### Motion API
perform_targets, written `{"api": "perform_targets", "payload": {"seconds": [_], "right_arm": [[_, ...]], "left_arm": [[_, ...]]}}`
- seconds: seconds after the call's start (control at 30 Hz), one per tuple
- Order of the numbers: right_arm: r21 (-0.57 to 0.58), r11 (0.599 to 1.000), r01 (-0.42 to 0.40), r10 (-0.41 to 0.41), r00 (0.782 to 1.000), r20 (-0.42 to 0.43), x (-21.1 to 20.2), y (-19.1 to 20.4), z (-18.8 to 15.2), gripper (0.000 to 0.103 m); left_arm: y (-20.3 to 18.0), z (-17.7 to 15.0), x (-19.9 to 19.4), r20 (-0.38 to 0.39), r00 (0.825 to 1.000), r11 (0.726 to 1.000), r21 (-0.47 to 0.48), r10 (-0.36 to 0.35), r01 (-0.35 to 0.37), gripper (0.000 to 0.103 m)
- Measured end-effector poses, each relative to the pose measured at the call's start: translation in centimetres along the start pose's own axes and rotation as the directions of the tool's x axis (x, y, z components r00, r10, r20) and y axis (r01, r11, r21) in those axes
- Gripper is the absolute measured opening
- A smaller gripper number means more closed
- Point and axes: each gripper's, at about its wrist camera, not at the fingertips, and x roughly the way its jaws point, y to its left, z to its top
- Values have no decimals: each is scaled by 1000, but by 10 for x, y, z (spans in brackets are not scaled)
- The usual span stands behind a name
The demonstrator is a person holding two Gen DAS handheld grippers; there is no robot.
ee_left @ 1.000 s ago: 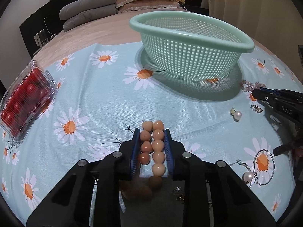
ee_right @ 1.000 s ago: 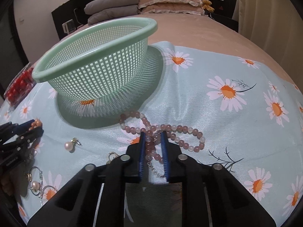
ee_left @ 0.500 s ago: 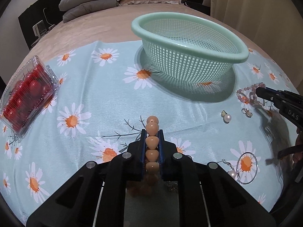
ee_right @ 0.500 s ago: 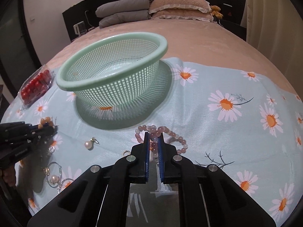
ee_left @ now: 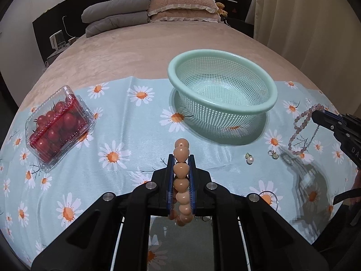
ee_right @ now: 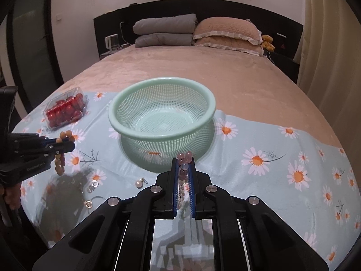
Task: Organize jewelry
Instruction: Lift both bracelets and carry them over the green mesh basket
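Left gripper (ee_left: 180,158) clamps an orange bead bracelet (ee_left: 181,169); right gripper (ee_right: 183,161) clamps a pink bead necklace (ee_right: 183,169) near the basket (ee_right: 126,122)

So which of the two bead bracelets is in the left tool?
The bracelet of large orange-brown beads is clamped in the left tool. The other one, of small pink beads, hangs from the right tool.

small charms (ee_left: 273,154) perhaps earrings, hoop (ee_left: 268,199) half hidden
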Motion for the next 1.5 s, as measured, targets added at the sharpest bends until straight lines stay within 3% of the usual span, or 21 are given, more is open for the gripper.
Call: {"api": "perform_targets", "payload": {"seconds": [0.27, 0.37, 0.63, 1.1, 1.5], "right_arm": [[-53, 999, -6, 9, 999, 54, -31, 12, 17, 8], [-83, 997, 1, 5, 997, 73, -42, 16, 25, 8], [-121, 993, 10, 7, 990, 139, -57, 18, 54, 8], [-113, 993, -34, 46, 994, 103, -7, 9, 90, 8], [-95, 992, -78, 80, 997, 19, 59, 3, 91, 8]], "left_arm": [[-5, 16, -27, 43, 999, 999, 30, -17, 16, 12], [-7, 25, -30, 53, 999, 999, 52, 10, -13, 12], [-12, 48, -29, 67, 998, 996, 88, -21, 15, 12], [-17, 96, 13, 30, 997, 993, 93, -75, 72, 12], [-21, 121, 59, -8, 995, 988, 113, -103, 103, 12]]}}
